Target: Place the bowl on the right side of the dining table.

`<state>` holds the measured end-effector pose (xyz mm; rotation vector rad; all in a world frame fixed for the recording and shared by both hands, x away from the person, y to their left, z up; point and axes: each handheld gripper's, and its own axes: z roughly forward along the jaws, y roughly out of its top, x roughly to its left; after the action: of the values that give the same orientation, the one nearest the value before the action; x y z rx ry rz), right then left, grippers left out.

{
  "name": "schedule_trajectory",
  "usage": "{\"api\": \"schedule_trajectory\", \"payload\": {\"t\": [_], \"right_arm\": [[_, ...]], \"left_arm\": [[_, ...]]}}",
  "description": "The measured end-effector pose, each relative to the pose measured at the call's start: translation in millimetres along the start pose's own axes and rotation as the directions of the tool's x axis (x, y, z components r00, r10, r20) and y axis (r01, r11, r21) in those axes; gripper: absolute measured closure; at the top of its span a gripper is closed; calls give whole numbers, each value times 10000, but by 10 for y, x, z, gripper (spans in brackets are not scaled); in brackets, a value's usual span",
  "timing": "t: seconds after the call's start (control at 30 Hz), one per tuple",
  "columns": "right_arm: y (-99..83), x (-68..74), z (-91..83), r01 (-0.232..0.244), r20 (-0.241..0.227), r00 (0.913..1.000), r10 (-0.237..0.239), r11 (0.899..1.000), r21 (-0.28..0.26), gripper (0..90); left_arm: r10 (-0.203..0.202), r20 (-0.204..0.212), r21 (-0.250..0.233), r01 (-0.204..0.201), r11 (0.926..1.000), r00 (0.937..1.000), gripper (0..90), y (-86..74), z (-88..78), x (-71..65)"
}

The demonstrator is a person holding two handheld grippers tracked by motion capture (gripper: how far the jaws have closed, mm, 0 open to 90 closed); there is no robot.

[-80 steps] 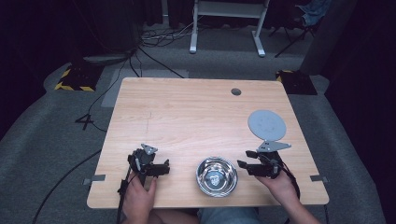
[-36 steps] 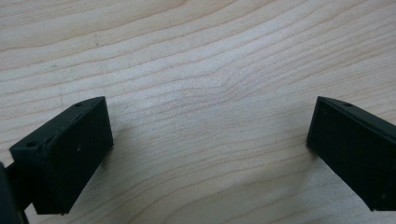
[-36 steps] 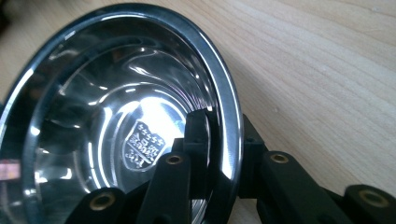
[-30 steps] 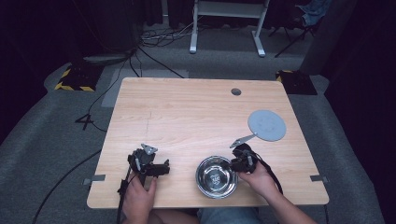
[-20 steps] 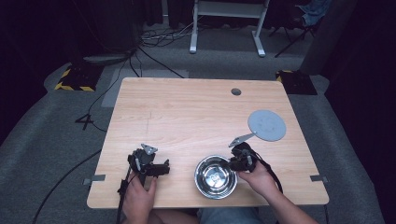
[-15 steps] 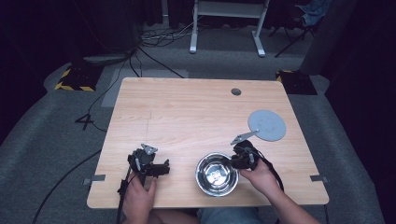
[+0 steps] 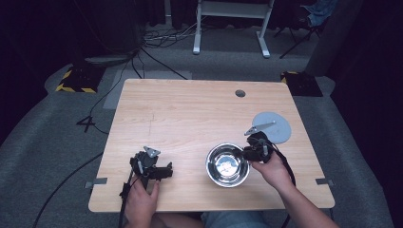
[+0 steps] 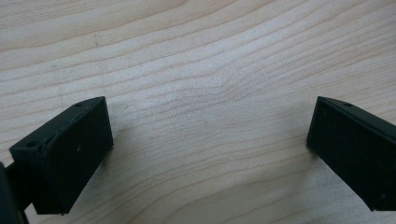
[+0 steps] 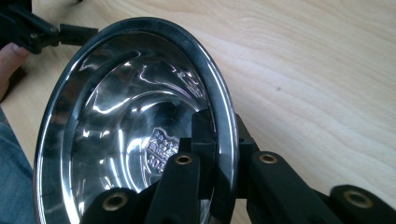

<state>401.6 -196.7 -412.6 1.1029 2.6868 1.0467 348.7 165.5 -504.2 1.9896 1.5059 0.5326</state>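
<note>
Right gripper (image 7: 247,153) shifted from disc (image 7: 272,127) to bowl (image 7: 227,165); rim now clamped between jaws. Left gripper (image 8: 210,154) rested on desk (image 7: 190,114), jaws wide apart. Lift judged next; firm rim hold needed.

— What's on the worktop (image 7: 190,118) besides the job itself?

— A flat grey disc (image 7: 280,124) out toward 3 o'clock, near the edge. And a small round hole (image 7: 240,93) in the pale wood near the far edge, about 1 o'clock.

— And around it?

— Grey carpet (image 7: 57,142) all round. A yellow-and-black striped block (image 7: 76,78) off the 10 o'clock corner, a darker block (image 7: 297,83) off the 2 o'clock corner. Loose cables (image 7: 157,38) on the floor at 11, and a white frame (image 7: 233,19) standing at 12.

— Those grey tabs?

— One tab (image 7: 96,182) at 8 o'clock, another tab (image 7: 324,181) at 4, both touching the worktop's edge.
</note>
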Motion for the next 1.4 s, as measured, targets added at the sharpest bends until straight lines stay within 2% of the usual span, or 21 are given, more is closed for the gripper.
{"api": "schedule_trajectory", "payload": {"t": [0.33,0.5,0.63,0.77,1.1,1.33,1.4], "right_arm": [[146,-181,-156,-221,433,9988,243,9984,-517,854],[216,-321,-253,-469,732,9959,524,9961,-745,855],[247,-375,-286,-601,833,9943,668,9950,-803,854],[295,-450,-333,-666,1137,9906,765,9939,-877,854],[423,-658,-447,-1052,1454,9816,1235,9862,-1280,855],[489,-811,-497,-1199,1799,9725,1480,9801,-1580,854],[505,-850,-514,-1454,1840,9673,1746,9760,-1620,855]], "left_arm": [[-7,19,10,7,10000,10000,5,-1,-1,0],[-26,13,7,26,10000,10000,5,-1,-1,-1],[-20,1,3,20,10000,10000,5,-1,-1,-1],[-14,-1,8,14,10000,10000,5,0,-1,0],[-6,1,-3,6,10000,10000,5,1,0,1],[-5,1,-3,5,10000,10000,5,1,0,1],[-14,-1,11,14,10000,10000,5,0,0,0]]}}
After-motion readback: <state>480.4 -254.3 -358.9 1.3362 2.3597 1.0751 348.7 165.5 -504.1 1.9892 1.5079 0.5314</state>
